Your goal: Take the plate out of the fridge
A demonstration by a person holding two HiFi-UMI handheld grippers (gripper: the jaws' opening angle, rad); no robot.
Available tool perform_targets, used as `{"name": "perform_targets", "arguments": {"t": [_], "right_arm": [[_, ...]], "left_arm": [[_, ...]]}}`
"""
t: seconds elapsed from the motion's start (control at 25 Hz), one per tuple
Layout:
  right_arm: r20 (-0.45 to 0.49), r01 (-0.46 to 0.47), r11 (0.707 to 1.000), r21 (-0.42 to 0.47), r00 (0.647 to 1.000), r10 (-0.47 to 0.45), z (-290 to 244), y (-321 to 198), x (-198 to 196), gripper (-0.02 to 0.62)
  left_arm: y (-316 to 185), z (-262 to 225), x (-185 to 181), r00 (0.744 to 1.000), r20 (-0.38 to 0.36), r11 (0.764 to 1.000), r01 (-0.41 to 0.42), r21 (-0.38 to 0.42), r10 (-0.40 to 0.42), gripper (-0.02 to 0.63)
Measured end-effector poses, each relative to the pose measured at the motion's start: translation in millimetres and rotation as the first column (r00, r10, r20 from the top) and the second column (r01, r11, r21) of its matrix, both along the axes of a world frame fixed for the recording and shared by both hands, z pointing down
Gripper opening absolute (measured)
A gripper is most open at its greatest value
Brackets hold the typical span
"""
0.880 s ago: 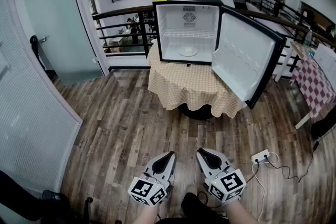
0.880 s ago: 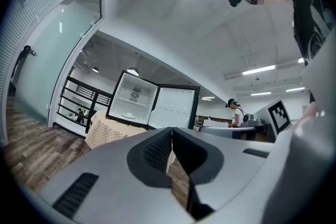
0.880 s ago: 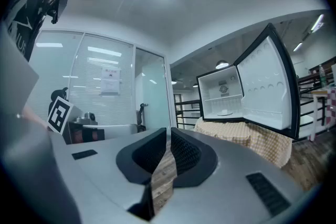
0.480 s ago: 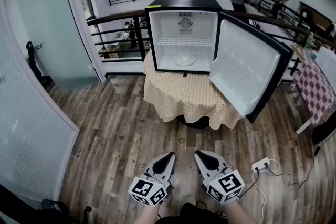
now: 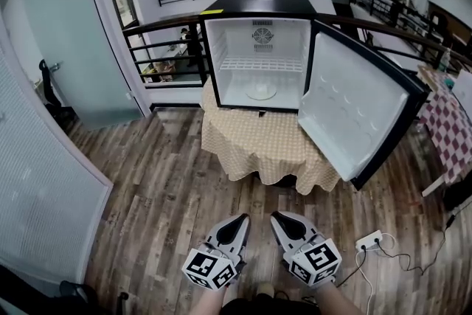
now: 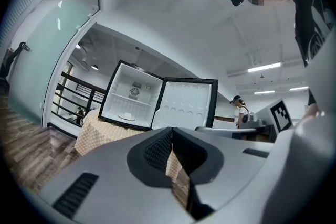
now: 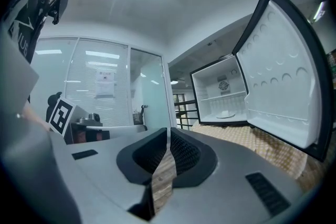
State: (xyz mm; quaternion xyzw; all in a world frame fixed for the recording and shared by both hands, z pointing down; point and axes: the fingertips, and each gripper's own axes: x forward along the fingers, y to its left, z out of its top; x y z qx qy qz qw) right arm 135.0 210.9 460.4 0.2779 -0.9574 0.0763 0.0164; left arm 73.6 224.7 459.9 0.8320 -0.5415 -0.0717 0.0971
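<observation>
A small black fridge [image 5: 258,11] stands open on a round table with a checked cloth [image 5: 258,140]. Its door [image 5: 358,114] swings out to the right. A pale plate [image 5: 261,91] lies on the fridge floor, under a wire shelf; the plate [image 6: 126,116] also shows in the left gripper view and the plate [image 7: 226,114] in the right gripper view. My left gripper [image 5: 241,218] and right gripper [image 5: 276,217] hang low near my body, far short of the table, side by side. Both are shut with nothing between the jaws.
Wooden floor lies between me and the table. A glass partition [image 5: 44,107] runs along the left. A black railing [image 5: 166,48] stands behind the fridge. A power strip with cables [image 5: 369,240] lies on the floor at right. A red-checked table [image 5: 450,122] sits far right.
The fridge and table have drawn closer and look larger as I walk toward them. Both grippers keep their place low in front of me, still shut.
</observation>
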Motion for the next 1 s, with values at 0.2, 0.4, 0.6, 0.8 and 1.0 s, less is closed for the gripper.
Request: {"name": "perform_targets", "arguments": {"t": [0.2,0.4,0.6,0.8,1.0], "right_arm": [[0.017,0.005,1.000,-0.022,1.000,-0.005,1,-15,-1,0.043],[0.026,0.000,0.999,-0.035,1.000,0.001,3,-28,-3,0.043],[0.011,-0.006,0.999,-0.039,1.000,0.006,7,-48,-10,0.043],[0.004,-0.025,0.998,-0.053,1.000,0.025,11,-81,-18,0.043],[-0.012,-0.009,0.999,-0.036,1.000,0.009,3,-115,-39,0.043]], "left_arm": [[-12,5,-1,1.000,0.001,1.000,0.015,-0.020,-0.015,0.009],[-24,7,-2,1.000,0.001,1.000,0.014,-0.023,-0.014,0.009],[-47,10,-9,1.000,-0.006,1.000,0.001,-0.025,-0.001,0.009],[-85,12,-15,0.999,-0.020,0.999,-0.038,-0.030,0.037,0.009],[-130,6,-23,0.997,-0.034,0.997,-0.076,-0.027,0.075,0.009]]}}
